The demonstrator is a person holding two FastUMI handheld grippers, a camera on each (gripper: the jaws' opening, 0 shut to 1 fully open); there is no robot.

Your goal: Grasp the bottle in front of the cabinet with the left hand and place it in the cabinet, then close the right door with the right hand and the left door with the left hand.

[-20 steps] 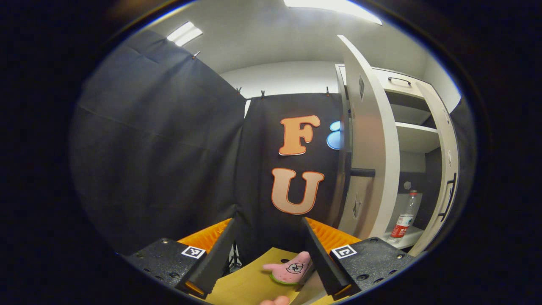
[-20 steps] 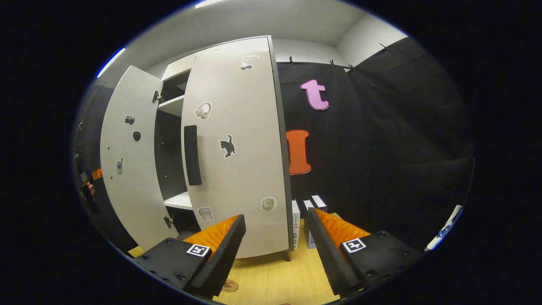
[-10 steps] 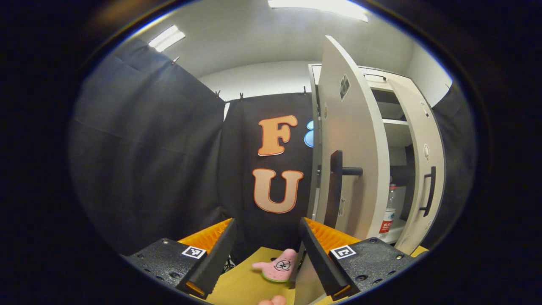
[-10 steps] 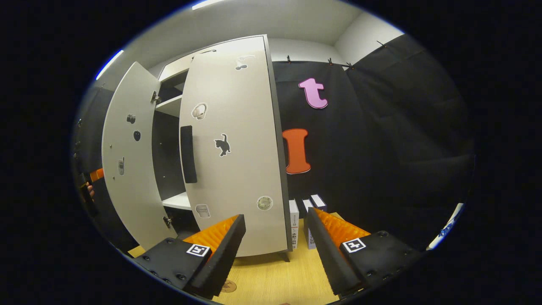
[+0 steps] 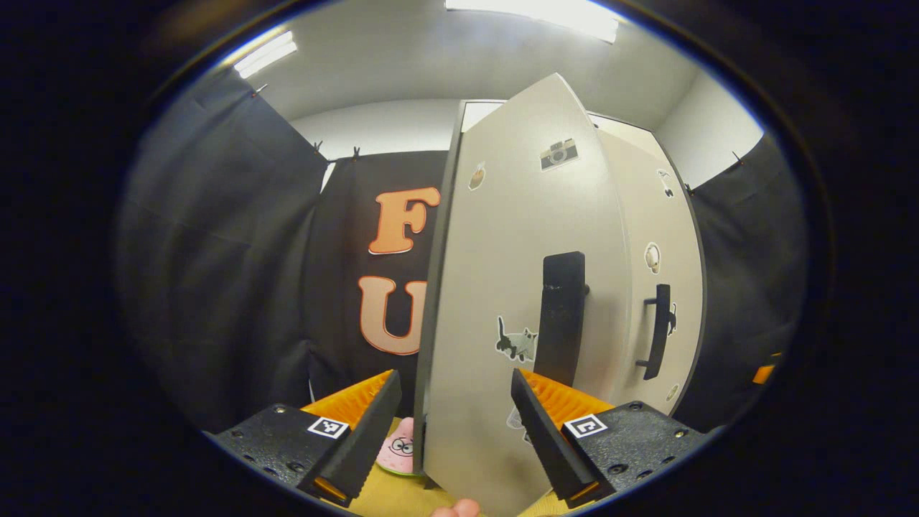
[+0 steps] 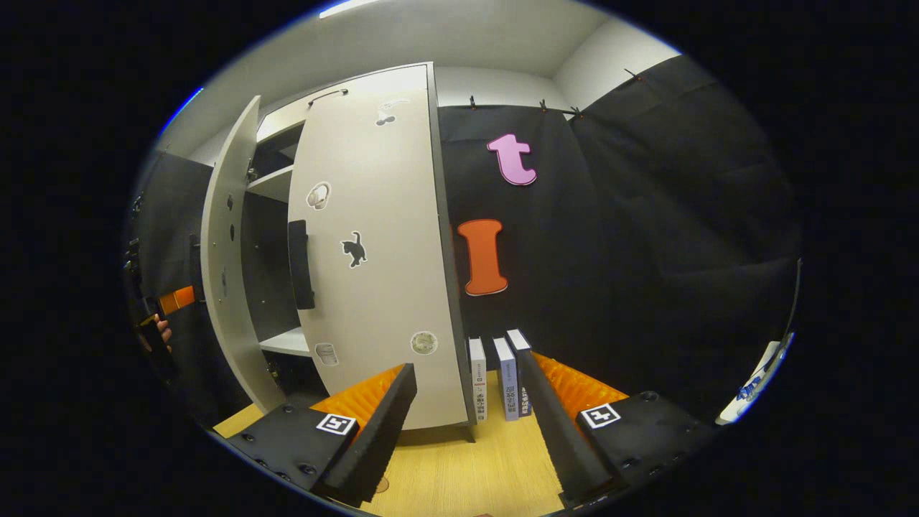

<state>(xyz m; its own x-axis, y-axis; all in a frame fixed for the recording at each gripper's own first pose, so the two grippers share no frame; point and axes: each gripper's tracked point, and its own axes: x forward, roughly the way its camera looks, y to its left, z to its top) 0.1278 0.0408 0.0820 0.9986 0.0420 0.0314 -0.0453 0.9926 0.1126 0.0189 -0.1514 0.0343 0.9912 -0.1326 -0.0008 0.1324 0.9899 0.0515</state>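
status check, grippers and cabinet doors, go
Left gripper open at the left door's edge. Right gripper open, empty, short of the right door. Left door ajar. Books beside cabinet, nothing blocking.

Black cloth walls [image 6: 646, 237] hang clipped around my booth beneath a white ceiling [image 5: 431, 72]. Ceiling light panels [image 5: 531, 11] glow at upper centre and upper left. A light wooden floor [image 6: 467, 467] fills the lower centre.

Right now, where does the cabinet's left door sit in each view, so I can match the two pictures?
Left gripper view: the left door is the broad pale panel in the centre, face on, with its black handle right of the middle.
Right gripper view: the left door is a narrow strip at the far left, nearly edge-on and not shut.
Shared landmark: the right door's handle.
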